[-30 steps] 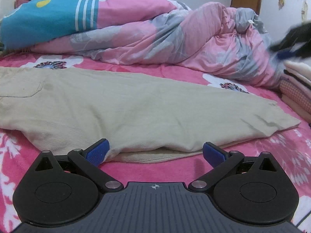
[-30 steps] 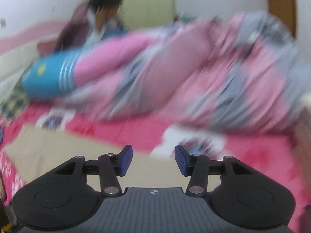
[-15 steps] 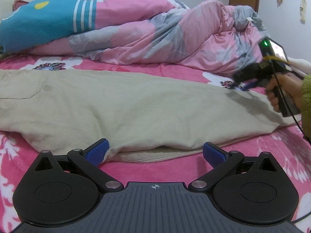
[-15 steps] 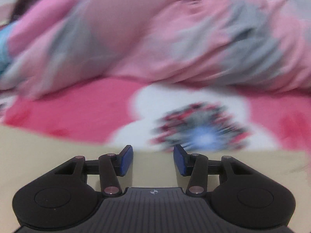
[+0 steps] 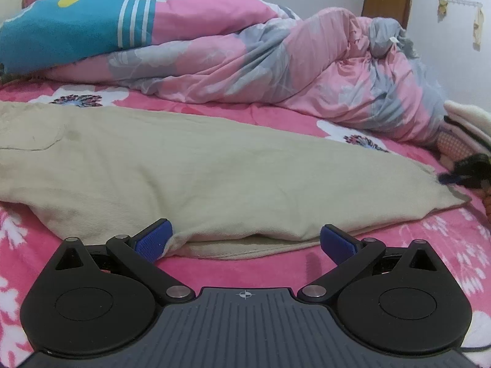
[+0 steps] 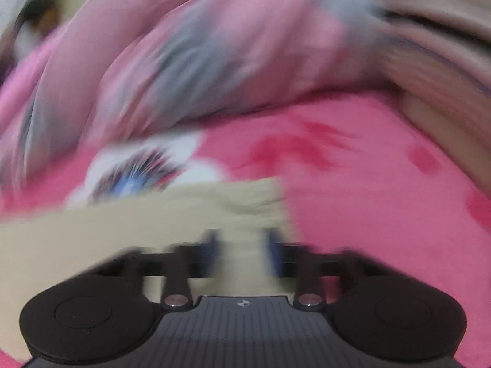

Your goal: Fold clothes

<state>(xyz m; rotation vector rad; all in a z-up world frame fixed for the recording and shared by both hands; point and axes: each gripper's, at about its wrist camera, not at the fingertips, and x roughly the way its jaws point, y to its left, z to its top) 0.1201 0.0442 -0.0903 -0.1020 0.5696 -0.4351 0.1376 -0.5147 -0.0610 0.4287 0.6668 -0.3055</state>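
Right gripper (image 6: 242, 251) dropped to the trousers' (image 6: 190, 211) hem — blurred.

Your bed's pink floral sheet (image 5: 276, 276), beige trousers (image 5: 214, 178) flat along the near edge, rumpled pink-grey duvet (image 5: 276, 70) along the far edge

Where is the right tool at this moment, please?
In the left wrist view the right tool sits at the far right edge, at the hem end of the beige trousers, before the folded stack.
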